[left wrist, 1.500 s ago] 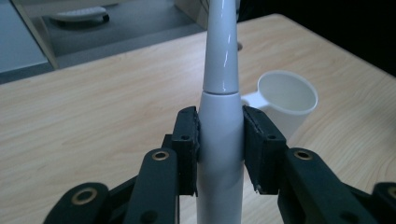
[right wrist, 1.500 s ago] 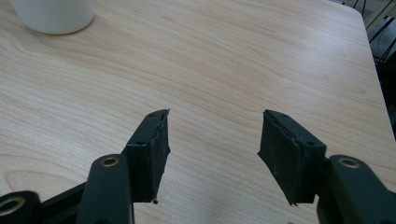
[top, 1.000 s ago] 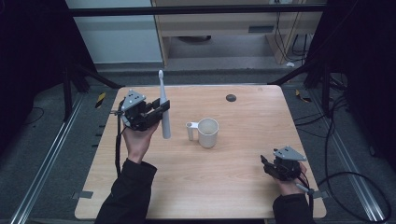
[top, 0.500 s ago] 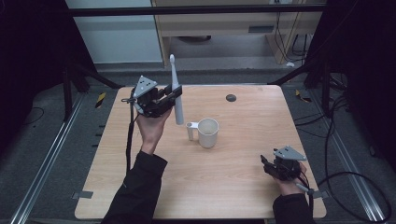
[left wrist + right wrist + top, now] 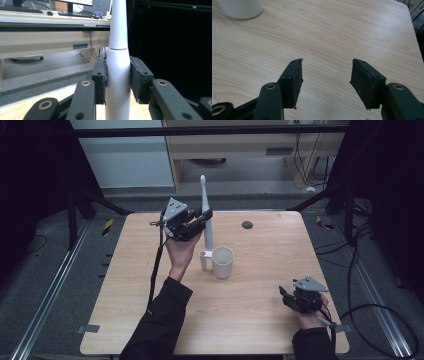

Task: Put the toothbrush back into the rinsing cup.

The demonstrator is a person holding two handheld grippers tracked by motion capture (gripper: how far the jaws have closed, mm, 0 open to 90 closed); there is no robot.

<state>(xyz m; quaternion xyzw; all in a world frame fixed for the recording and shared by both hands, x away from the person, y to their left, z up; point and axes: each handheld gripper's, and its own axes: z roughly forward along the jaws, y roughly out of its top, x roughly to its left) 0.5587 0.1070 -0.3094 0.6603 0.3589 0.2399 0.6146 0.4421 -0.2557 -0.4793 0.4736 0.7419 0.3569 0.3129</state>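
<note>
A white electric toothbrush (image 5: 204, 195) stands upright in the air, brush head up, with my left gripper (image 5: 200, 220) shut on its handle. In the left gripper view both pads (image 5: 99, 75) press the toothbrush (image 5: 118, 75) from either side. Its lower end hangs just behind and left of a white mug (image 5: 222, 262) that stands on the middle of the wooden table (image 5: 260, 320). My right gripper (image 5: 286, 297) rests near the table's front right corner, jaws open with nothing between them (image 5: 325, 80). The mug's base (image 5: 240, 8) shows at the far left of the right gripper view.
A small dark round object (image 5: 247, 225) lies on the table behind the mug. Cables trail on the floor to the right of the table. A desk with a monitor and keyboard stands beyond the far edge.
My left gripper has carried the toothbrush to the right and farther across the table, closer to the mug. The right gripper has stayed where it was.
</note>
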